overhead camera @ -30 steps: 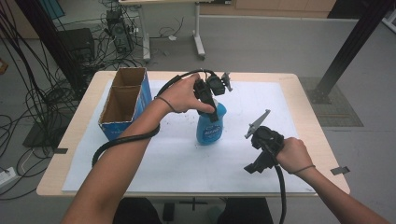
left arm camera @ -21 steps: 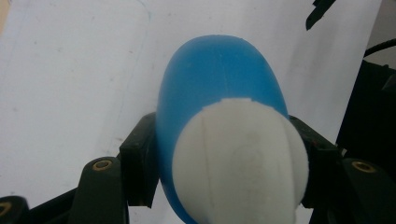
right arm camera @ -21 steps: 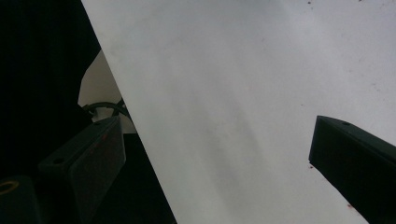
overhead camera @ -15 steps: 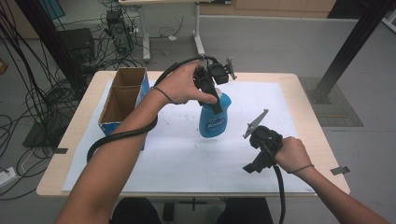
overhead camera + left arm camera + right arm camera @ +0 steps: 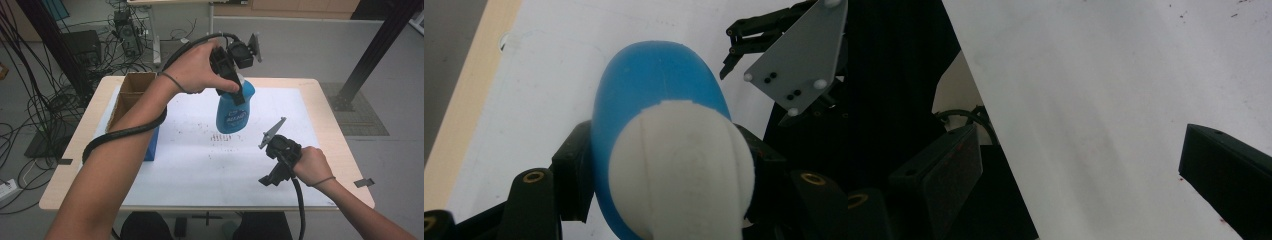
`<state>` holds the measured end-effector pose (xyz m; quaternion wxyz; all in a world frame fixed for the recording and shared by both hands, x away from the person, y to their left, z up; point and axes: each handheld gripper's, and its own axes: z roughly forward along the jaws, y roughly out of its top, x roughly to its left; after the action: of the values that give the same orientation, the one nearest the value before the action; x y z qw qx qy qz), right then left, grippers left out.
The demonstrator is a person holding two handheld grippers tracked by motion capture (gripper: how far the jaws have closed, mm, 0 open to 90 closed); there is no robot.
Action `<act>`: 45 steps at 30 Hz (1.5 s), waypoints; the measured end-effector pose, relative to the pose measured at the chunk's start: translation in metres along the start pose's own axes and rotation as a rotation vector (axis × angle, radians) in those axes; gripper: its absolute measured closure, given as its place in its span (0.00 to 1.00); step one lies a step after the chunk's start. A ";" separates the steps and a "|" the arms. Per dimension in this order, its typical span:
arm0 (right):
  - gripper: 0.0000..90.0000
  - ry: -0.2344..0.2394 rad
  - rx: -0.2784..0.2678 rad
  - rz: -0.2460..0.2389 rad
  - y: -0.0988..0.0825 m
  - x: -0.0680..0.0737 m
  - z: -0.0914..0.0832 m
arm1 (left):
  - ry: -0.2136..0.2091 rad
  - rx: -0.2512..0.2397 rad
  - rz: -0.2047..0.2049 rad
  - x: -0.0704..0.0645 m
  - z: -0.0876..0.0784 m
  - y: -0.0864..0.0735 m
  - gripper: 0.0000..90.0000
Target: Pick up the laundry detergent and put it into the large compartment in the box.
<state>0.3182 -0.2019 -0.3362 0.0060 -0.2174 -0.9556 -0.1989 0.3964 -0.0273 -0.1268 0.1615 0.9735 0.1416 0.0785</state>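
1. While the table (image 5: 320,100) with its white sheet is the biggest thing here, nothing on it looks finished yet — going by how things lie, the job is probably getting the spray bottle into the box, and that's maybe a third done.

2. Cardboard box (image 5: 131,97) sits open on top at the left end of the table, next to the person's left forearm. Its inside is too dark to tell what's in there, so I'd call the drop-off not yet made.

3. Blue spray bottle (image 5: 233,111) is off the table, hanging in the air above the middle of the sheet, well apart from the box. In the left gripper view its white spray head (image 5: 684,165) sits right in front of the camera.

4. Left gripper (image 5: 231,85) is clamped on the bottle's neck just under the head — both jaws press on its sides, so the pickup part looks done.

5. Right gripper (image 5: 270,177) hangs near the front right of the sheet, jaws spread wide with nothing between them — idle, I'd guess.

6. Left to do: carry it over to the box, lower it in, let go.
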 end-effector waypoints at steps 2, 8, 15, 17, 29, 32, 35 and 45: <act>0.04 -0.001 -0.005 -0.002 0.001 0.001 -0.001 | 0.012 0.000 0.003 -0.001 -0.011 0.004 0.42; 0.04 -0.004 -0.006 -0.008 0.003 0.004 -0.003 | 0.016 -0.025 0.001 -0.003 -0.042 0.014 0.42; 0.04 -0.003 -0.006 -0.012 0.004 0.006 -0.003 | 0.009 -0.037 0.015 -0.009 -0.053 0.019 0.42; 0.04 -0.003 -0.005 -0.016 0.004 0.006 -0.002 | 0.011 -0.018 0.019 -0.010 -0.051 0.019 0.42; 0.04 -0.002 -0.010 -0.018 0.003 0.008 -0.003 | 0.045 0.012 -0.032 -0.011 -0.053 0.018 0.42; 0.04 0.000 -0.011 -0.022 0.004 0.008 -0.002 | 0.049 -0.003 -0.058 -0.006 -0.059 0.013 0.42; 0.04 0.002 -0.011 -0.028 0.005 0.009 -0.001 | 0.065 -0.009 -0.099 0.000 -0.064 0.006 0.42; 0.04 -0.003 -0.016 -0.031 0.007 0.009 -0.003 | 0.137 0.010 -0.242 0.025 -0.071 -0.023 0.42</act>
<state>0.3125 -0.1939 -0.3300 -0.0003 -0.2030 -0.9572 -0.2064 0.3997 0.0223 -0.0652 0.1548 0.9424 0.2692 0.1239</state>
